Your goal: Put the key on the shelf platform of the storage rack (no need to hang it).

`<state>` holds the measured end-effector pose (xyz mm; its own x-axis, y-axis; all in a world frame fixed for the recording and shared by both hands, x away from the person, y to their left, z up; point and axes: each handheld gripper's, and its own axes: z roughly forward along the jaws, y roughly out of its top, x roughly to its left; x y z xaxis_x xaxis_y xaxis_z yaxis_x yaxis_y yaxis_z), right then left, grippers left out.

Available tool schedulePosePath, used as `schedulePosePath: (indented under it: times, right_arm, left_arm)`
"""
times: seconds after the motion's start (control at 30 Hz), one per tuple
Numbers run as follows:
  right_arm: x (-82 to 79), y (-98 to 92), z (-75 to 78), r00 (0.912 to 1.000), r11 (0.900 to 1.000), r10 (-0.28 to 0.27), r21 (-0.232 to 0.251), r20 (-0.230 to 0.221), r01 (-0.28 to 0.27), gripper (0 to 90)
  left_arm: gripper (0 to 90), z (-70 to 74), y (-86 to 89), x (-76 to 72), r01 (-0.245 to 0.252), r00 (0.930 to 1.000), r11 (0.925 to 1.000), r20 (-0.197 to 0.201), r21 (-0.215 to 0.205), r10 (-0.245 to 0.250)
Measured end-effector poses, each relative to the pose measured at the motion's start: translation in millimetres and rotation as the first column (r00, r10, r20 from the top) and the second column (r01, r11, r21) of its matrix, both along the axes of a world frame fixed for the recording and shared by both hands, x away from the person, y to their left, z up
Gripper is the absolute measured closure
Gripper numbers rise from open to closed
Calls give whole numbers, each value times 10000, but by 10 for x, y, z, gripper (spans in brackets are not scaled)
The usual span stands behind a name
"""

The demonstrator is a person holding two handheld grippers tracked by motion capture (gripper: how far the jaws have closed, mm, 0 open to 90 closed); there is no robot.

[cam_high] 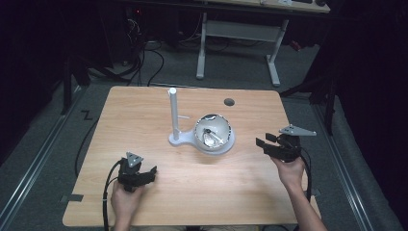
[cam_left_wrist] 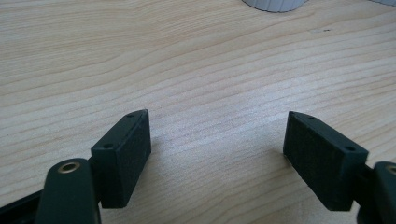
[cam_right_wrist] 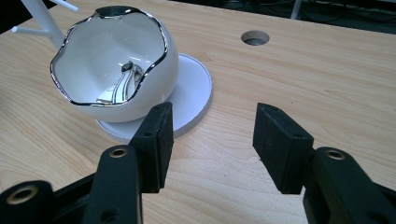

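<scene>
Black padded fingers (cam_right_wrist: 280, 144) of the right gripper (cam_right_wrist: 210, 140) are spread wide with nothing held, just beside the glossy white egg-shaped bowl with a jagged silver rim (cam_right_wrist: 116, 70) on its round white stand (cam_right_wrist: 194, 91). Fingers of the left gripper (cam_left_wrist: 217, 154) are likewise parted over bare light wooden bench (cam_left_wrist: 187, 56).

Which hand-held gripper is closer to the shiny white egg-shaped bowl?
Right. The right hand-held gripper sits beside the bowl, jaws open toward it. The left hand-held gripper rests farther off, near the table's front edge.
</scene>
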<state>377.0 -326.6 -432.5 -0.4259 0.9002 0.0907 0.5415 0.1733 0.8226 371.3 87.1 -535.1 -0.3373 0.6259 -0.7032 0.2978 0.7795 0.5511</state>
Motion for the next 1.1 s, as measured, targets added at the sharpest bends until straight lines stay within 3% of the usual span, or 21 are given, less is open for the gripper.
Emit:
schedulePosePath:
  times: [0.5, 1.1]
  right_arm:
    - [-120, -146, -103, 9994, 9992, -337, 193, -54, 338, 482]
    - [-242, -247, -373, 9967, 9960, -754, 469, -287, 767, 472]
  left_arm:
    - [237, -9, 3, -1, 94, 9999, 9998, 67, 150, -95]
    - [237, -9, -6, -1, 16, 10000, 9999, 25, 131, -16]
